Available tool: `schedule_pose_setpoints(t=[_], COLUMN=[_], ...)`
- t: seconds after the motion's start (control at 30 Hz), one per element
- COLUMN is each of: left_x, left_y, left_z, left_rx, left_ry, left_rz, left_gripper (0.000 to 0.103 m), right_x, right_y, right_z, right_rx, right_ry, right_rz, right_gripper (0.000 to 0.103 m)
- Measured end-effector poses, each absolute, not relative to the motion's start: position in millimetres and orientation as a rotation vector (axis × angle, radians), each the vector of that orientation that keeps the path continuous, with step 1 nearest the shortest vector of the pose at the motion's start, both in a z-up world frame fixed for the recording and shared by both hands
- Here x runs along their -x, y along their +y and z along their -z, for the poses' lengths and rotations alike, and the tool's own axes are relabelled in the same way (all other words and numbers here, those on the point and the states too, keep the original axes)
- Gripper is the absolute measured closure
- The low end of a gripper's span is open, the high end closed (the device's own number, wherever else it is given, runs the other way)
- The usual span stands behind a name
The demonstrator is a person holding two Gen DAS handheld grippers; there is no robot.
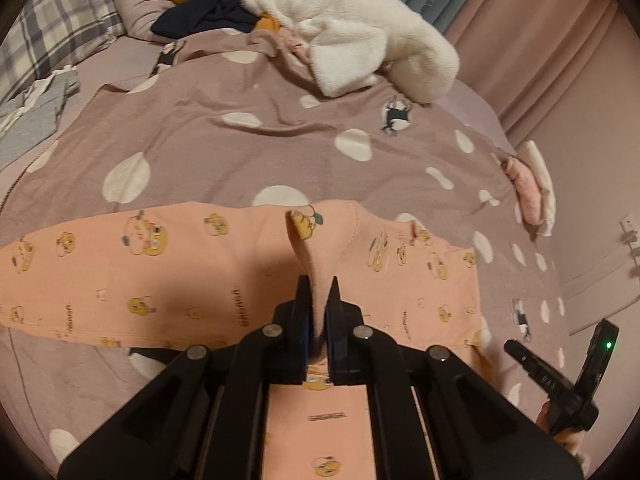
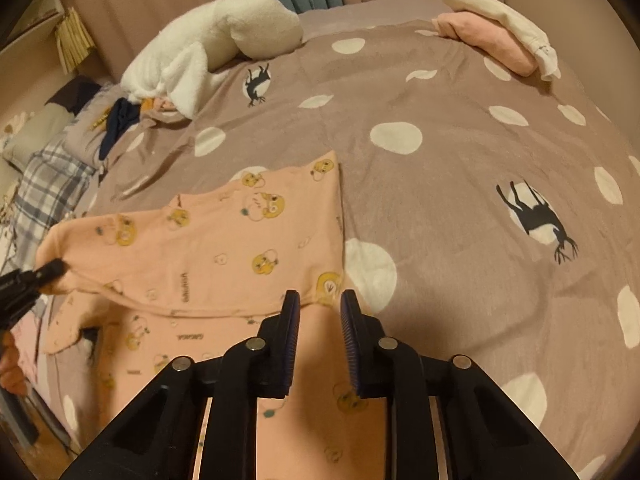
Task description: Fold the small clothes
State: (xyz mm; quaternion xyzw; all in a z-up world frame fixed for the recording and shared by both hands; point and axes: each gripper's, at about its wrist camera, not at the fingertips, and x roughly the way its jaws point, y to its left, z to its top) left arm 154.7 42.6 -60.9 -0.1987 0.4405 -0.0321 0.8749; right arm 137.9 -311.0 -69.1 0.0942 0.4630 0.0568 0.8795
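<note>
Pinching a ridge of the peach pyjama piece (image 1: 168,276) with my left gripper (image 1: 318,300), I've got the fingers closed tight on a fold of cloth that stands up between them. My right gripper (image 2: 320,312) hovers over the same garment with its fingers parted and nothing between them, so that one's free.

The garment lies spread across the bed (image 2: 460,208), on the spotted mauve cover, toward the near edge. From the right wrist view, one layer is already lying over another, and the left gripper holds the far-left end of that upper layer, lifted slightly off the cover.

I judge this cloth as light, thin and floppy, a soft knit with a cartoon print. It drapes and sags wherever it isn't supported, so a single pinch will drag the rest into wrinkles. It shouldn't slip from ribbed pads, and it's not fragile. Best hold, I'd say, is right at a hem or corner, two layers together, with the free gripper taking the matching corner nearest it so the edge stays straight.

Elsewhere: a white fleece blanket (image 1: 352,32) heaped toward the far edge, and a folded pink-and-white stack (image 2: 496,36) at the far right corner.
</note>
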Motion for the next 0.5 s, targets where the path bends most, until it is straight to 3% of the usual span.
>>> schedule_pose_setpoints(t=[0.5], left_x=[-160], left_y=[60], left_z=[103], left_rx=[0.369], left_ry=[1.028], left_rz=[-0.010], left_gripper=[0.097], right_x=[-176], right_y=[-285], right_z=[117], right_rx=[-0.073], right_ry=[1.120], right_rz=[-0.077], right_gripper=[0.080])
